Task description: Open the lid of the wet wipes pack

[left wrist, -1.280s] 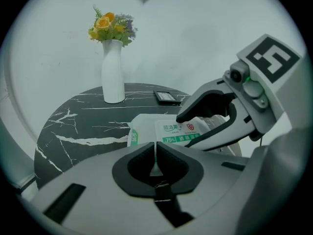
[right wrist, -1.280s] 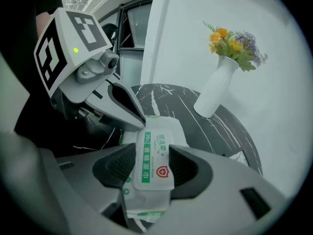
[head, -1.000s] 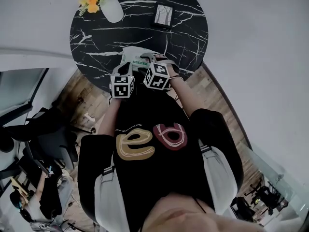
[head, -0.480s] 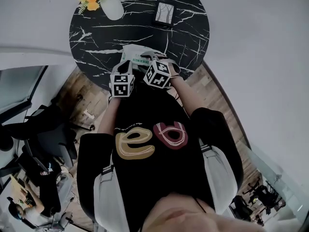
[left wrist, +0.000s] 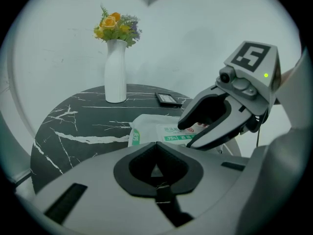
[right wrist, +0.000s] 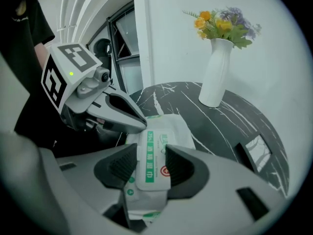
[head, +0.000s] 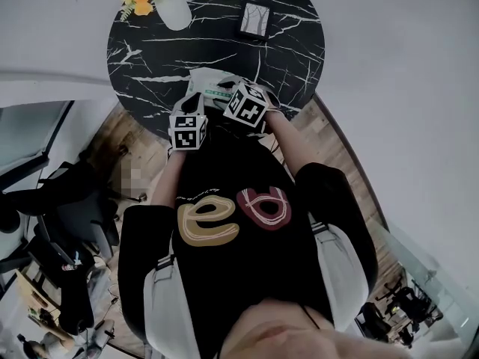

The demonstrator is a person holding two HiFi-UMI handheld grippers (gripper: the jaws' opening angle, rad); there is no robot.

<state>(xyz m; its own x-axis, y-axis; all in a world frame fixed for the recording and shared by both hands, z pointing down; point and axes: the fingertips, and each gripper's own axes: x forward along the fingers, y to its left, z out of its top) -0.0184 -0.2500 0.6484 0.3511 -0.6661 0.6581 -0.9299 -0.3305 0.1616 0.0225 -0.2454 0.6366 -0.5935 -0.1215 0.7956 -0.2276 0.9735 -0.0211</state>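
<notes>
**Item: wet wipes pack** (head: pixel 212 87). White soft pack with green print. It lies at the near edge of the round black marble worktop (head: pixel 150 58), in the upper centre of the head view. Its position matches the earlier frames.

**Item: lid** (right wrist: pixel 155 151). White flap with a green stripe, lying flat on the pack and not yet raised.

**Item: right gripper** (right wrist: pixel 149 166). Changed: its marker cube has rolled and edged toward the top of the head view. Its jaws are closing from their widest spread. The lid sits between them with a pad at each long edge, and no firm pinch shows yet.

**Item: left gripper** (left wrist: pixel 156 156). Unchanged in place. Its jaws are together with nothing between them. In the right gripper view its tip rests at the pack's left edge, apparently steadying it.

**Bearing on task.** The right jaws appear newly squared to the lid, which suggests the grasp is being set. Lifting remains to be done.

**Also present.** White vase (head: pixel 174 10) of yellow flowers, upper left, well apart from the pack.
</notes>
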